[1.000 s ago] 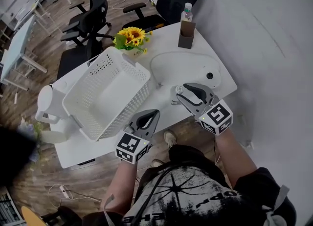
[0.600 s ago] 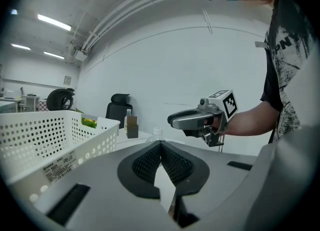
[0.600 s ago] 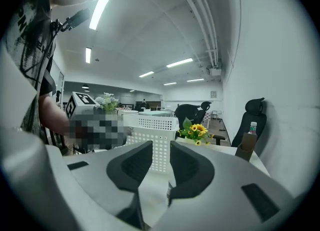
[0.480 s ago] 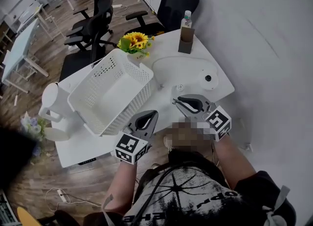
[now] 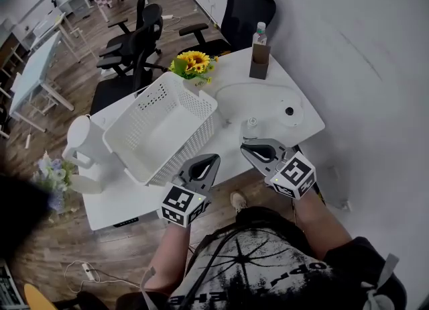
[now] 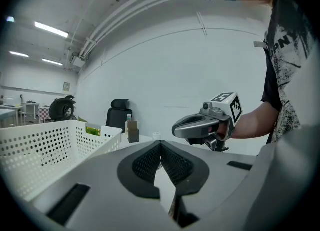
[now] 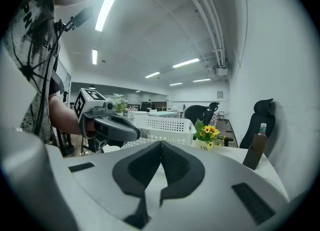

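Since both claws are clenched on nothing, we read this as a hover at the near edge of the table (image 5: 134, 193). The left gripper (image 5: 210, 161) has its tips just short of the basket (image 5: 190, 142) wall. The right gripper (image 5: 247, 149) points at the small bottle (image 5: 251, 126), which stands on the table just beyond its tips, near the basket's corner. Neither gripper touches anything.

Doing this well, our call:
- Hold both grippers level, with the tips off the basket wall.
- The jaws would have to be released before anything fits between them.
- The bottle looks tall for its base, so a sideways nudge could tip it.

View notes:
- **Head view:** we get layout only, with the sunflowers (image 5: 191, 64) and brown holder (image 5: 259, 60) at the far edge and the white jug (image 5: 79, 142) to the left. It can't confirm pad contact.
- **Left gripper view:** the pads meet tip to tip and are empty. The right gripper crosses ahead, and only the bottle's white cap peeks over the jaws.
- **Right gripper view:** the pads are shut and empty in the same way, and the left gripper sits in front of the basket. The small bottle doesn't show; we judge it's hidden below the jaws.
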A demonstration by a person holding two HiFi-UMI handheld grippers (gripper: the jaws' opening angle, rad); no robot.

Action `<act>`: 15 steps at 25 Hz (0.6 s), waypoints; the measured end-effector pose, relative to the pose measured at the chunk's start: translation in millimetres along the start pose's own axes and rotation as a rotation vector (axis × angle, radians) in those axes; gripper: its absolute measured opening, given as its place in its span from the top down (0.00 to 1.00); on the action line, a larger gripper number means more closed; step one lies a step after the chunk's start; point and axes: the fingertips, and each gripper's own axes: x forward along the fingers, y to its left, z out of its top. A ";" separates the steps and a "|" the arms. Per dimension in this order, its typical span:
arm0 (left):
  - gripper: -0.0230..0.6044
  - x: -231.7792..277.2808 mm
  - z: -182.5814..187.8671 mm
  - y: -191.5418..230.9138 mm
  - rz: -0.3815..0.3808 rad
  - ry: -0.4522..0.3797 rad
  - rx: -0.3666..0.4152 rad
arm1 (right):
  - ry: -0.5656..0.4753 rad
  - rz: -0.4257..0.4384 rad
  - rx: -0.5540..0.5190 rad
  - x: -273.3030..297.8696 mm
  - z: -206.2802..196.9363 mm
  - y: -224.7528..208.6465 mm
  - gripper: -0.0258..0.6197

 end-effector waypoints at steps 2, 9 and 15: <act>0.95 -1.8 0.7 0.6 0.003 -0.002 0.005 | 0.000 0.003 -0.002 1.4 0.2 2.2 0.92; 0.95 -6.8 2.9 -0.2 0.002 -0.003 0.014 | 0.008 0.012 -0.025 5.6 4.6 9.7 0.93; 0.95 -9.4 5.2 -2.0 -0.002 -0.004 0.028 | 0.004 0.010 -0.035 6.3 8.2 14.5 0.93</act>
